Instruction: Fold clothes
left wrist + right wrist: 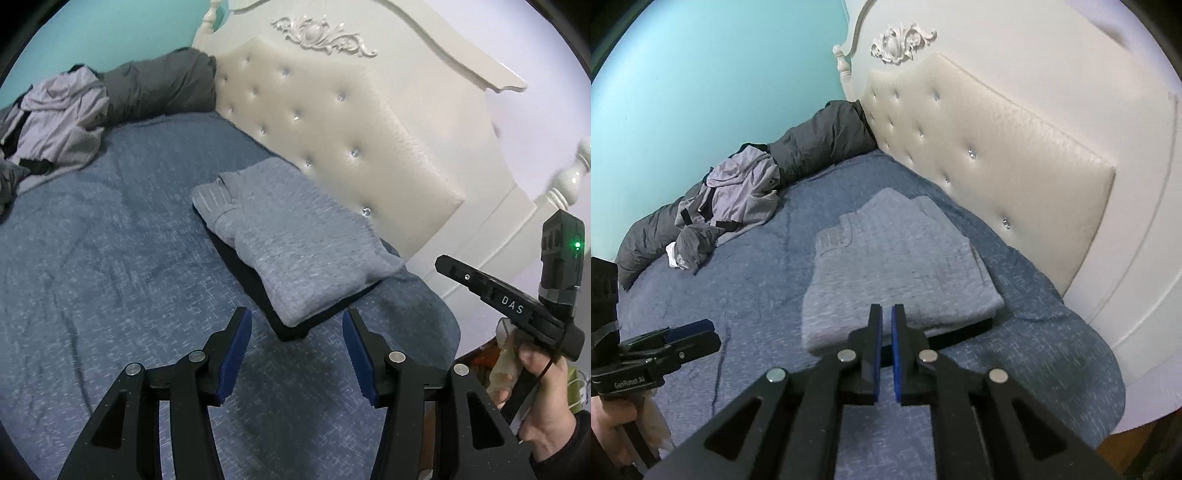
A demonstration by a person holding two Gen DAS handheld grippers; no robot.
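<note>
Left wrist view: a grey sweater (291, 236) sits folded on a dark garment (255, 280) by the bed's (110, 240) headboard edge; a crumpled pile (55, 122) waits at the far corner. Left gripper (297, 325) spread wide, right gripper (886, 314) nearly closed, both empty.

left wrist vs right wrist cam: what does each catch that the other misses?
Left wrist only: the right gripper from the side with a green LED lit, and the headboard's right-hand post.
Right wrist only: a white item tucked into the crumpled clothes pile, and the left gripper from the side.
Both: the folded grey sweater on a dark folded garment, blue bedspread, tufted headboard.
</note>
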